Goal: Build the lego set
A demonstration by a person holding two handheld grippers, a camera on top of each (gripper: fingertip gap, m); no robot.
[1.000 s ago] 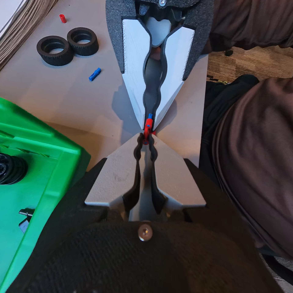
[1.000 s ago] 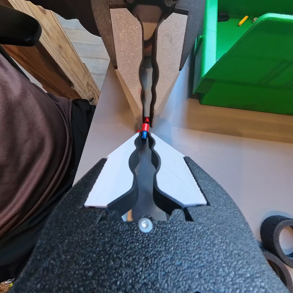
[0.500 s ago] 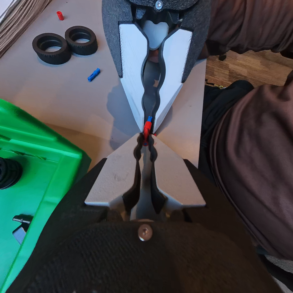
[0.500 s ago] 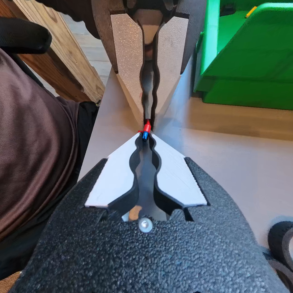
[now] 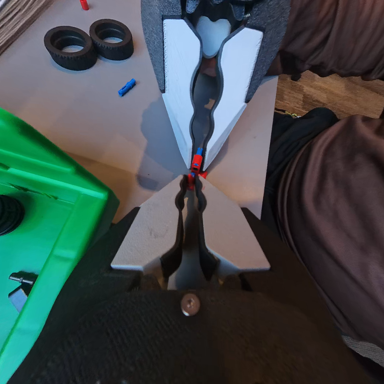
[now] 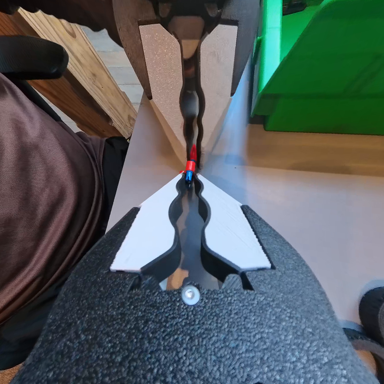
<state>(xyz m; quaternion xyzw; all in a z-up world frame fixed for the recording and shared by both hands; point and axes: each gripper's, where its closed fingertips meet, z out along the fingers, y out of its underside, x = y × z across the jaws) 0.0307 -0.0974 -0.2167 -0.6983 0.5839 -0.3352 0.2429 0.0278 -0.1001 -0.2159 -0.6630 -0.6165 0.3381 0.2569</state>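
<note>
Tip to tip over the table, the two grippers meet nose-on, and the whole contest sits in the little stack of parts between them. In the left wrist view, the left gripper comes in from 6 o'clock, its fingers pressed nearly together and pinching the red connector at the very tips. The right gripper reaches down from 12 o'clock, fingers closed on the blue pin, with a red bush riding on that pin at its tips.

Flip to the right wrist view and it mirrors: right gripper at 6 o'clock with the blue pin in its nip, red bush just beyond, left gripper at 12 o'clock holding the red connector.

The key relation: the pin's long axis runs 12-to-6, straight along both sets of fingers, so by my reading the coming push is a straight squeeze together along that line. Whether the pin is fully seated, too small to tell.

Off at 10 o'clock in the left view, a spare blue pin and two black tyres wait; the green bin sits at 8 o'clock
</note>
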